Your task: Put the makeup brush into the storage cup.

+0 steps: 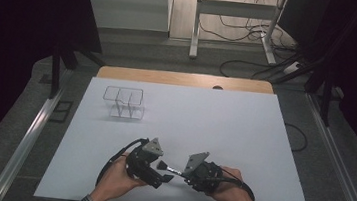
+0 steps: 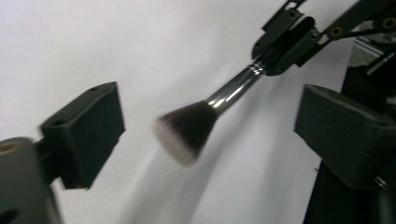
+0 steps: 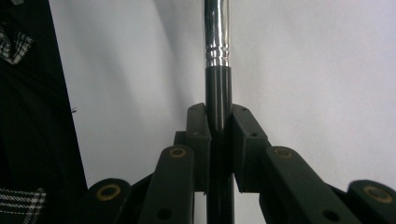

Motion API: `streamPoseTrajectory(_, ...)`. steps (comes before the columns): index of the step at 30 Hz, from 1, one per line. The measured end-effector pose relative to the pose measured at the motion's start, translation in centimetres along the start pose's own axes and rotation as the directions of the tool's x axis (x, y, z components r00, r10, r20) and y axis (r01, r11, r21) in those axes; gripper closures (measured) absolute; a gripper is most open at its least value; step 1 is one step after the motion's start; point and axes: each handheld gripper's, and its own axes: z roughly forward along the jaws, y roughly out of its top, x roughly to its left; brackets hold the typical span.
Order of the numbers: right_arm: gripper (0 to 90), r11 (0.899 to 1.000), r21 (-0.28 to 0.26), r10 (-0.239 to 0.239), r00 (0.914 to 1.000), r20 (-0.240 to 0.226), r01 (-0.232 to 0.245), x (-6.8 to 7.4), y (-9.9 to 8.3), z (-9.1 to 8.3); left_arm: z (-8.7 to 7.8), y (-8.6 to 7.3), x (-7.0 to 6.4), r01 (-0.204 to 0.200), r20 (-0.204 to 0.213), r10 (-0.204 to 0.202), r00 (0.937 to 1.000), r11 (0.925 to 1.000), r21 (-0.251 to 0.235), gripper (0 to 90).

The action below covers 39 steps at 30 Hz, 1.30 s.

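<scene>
Clear divided organizer (image 1: 124, 103) sits far left on the white table (image 1: 243, 137), well apart from both hands.

Left gripper (image 1: 159, 168): jaws wide. In the left gripper view the two pads stand far apart with the makeup brush (image 2: 205, 119) head between them, touching neither. Bristles point at the left gripper, slightly blurred.

Right gripper (image 1: 185, 173): jaws clamped narrow on the brush's black handle (image 3: 218, 107), just below the chrome ferrule. Brush is off the table, held roughly level between the two grippers near the front edge.

Step looks like a hand-over, right to left, at the pre-grasp stage. Likely end goal is the organizer, can't confirm.

Next move calls for:
- left jaws advance past the bristles onto the ferrule or handle, not the soft head
- close left before right lets go
- keep the brush axis centred between the left pads
</scene>
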Motion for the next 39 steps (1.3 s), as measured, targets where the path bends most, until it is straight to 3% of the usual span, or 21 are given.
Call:
streamPoseTrajectory(9, 78.4, 1.000, 0.003, 0.016, 0.9998, 0.013, -0.016, -0.1, -0.3, -0.1, -0.5, -1.0, 1.0, 0.046, 0.000, -0.046, 0.9990, 0.9982, -0.040, 5.2)
streamPoseTrajectory(16, 78.4, 0.998, 0.002, 0.061, 0.9976, 0.032, -0.061, -0.7, -0.9, -0.3, -0.3, -1.3, 0.8, 0.002, -0.007, -0.002, 1.0000, 0.9986, -0.054, 2.1)
streamPoseTrajectory(20, 78.4, 0.996, -0.013, 0.092, 0.9948, 0.042, -0.092, -1.1, -1.2, -0.6, -0.3, -1.5, 0.9, 0.007, 0.022, -0.005, 0.9997, 0.9983, -0.058, 0.0)
streamPoseTrajectory(24, 78.4, 0.993, -0.026, 0.119, 0.9913, 0.057, -0.118, -1.3, -1.4, -0.8, -0.4, -1.6, 0.8, 0.000, 0.023, 0.002, 0.9997, 0.9987, -0.052, 0.0)
streamPoseTrajectory(31, 78.4, 0.986, -0.071, 0.158, 0.9839, 0.083, -0.152, -1.6, -1.6, -1.4, -0.7, -1.7, 1.2, 0.052, 0.037, -0.049, 0.9981, 0.9953, -0.081, 0.0)
streamPoseTrajectory(39, 78.4, 0.973, -0.136, 0.204, 0.9735, 0.104, -0.189, -1.6, -1.6, -1.8, -0.8, -1.7, 1.6, 0.110, 0.085, -0.102, 0.9912, 0.9888, -0.101, 0.0)
